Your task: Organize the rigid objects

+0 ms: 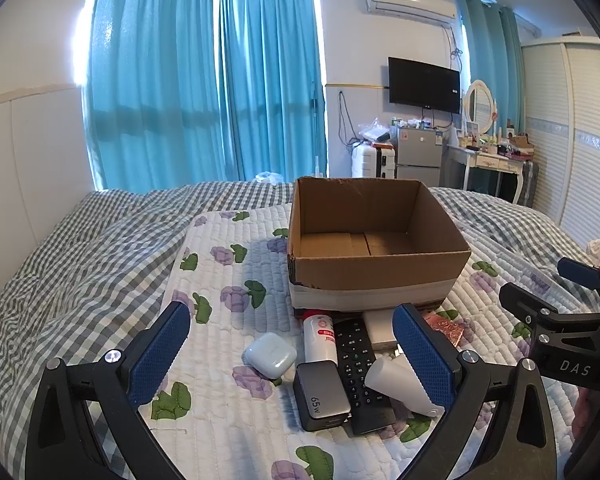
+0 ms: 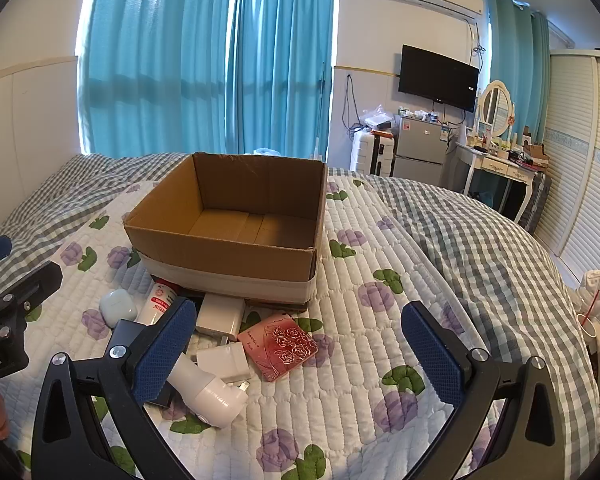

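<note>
Left wrist view shows the task barely begun: every small item lies on the quilted flowered pad (image 1: 228, 412), none in the cardboard box (image 1: 376, 268), whose floor looks bare.

The left gripper (image 1: 292, 354) hovers with its blue pads spread wide, holding nothing. Nearest it, at 6 o'clock of the box, lie the grey 65w charger (image 1: 320, 396), the black remote (image 1: 358, 372) and a white cone-shaped piece (image 1: 396, 384). Just beyond sit the white earbud case (image 1: 270, 355) at 7 o'clock and the red-capped white tube (image 1: 320, 338), touching the box's foot.

In the right wrist view, the right gripper (image 2: 300, 348) is likewise spread and empty, above the red rose-patterned card (image 2: 278, 346) and white adapters (image 2: 220, 316).

Everything remains to be boxed, by this reading.
</note>
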### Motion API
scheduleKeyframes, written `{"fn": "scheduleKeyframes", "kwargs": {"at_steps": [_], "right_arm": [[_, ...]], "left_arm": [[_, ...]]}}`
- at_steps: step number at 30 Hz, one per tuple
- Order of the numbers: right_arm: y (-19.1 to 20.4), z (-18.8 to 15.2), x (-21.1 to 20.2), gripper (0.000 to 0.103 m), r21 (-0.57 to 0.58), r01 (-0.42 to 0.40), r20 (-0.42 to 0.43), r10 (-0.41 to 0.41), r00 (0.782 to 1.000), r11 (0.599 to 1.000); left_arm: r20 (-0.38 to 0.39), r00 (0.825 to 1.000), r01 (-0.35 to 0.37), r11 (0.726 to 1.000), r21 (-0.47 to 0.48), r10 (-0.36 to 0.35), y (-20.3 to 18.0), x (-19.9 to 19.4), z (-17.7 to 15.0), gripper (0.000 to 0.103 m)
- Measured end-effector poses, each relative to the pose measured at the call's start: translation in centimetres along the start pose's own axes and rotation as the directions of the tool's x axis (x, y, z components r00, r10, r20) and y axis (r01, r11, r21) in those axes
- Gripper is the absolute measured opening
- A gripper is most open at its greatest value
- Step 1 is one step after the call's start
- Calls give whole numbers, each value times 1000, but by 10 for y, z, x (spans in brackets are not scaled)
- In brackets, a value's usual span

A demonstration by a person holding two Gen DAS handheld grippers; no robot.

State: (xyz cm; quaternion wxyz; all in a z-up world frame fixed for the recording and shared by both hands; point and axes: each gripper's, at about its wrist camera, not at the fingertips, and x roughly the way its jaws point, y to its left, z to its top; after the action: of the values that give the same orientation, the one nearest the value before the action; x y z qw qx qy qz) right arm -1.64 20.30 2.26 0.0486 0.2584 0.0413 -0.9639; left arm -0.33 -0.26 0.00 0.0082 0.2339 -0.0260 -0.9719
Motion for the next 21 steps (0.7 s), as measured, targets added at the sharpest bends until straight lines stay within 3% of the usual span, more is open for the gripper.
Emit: {"fn": "scheduleKeyframes", "kwargs": {"at_steps": [21], "right_arm": [[1, -3, 3, 103, -2, 1, -13, -1, 1000, 1000]], "left_arm": [[-2, 1000, 2, 1000, 5, -2, 0, 0, -1, 103]]}}
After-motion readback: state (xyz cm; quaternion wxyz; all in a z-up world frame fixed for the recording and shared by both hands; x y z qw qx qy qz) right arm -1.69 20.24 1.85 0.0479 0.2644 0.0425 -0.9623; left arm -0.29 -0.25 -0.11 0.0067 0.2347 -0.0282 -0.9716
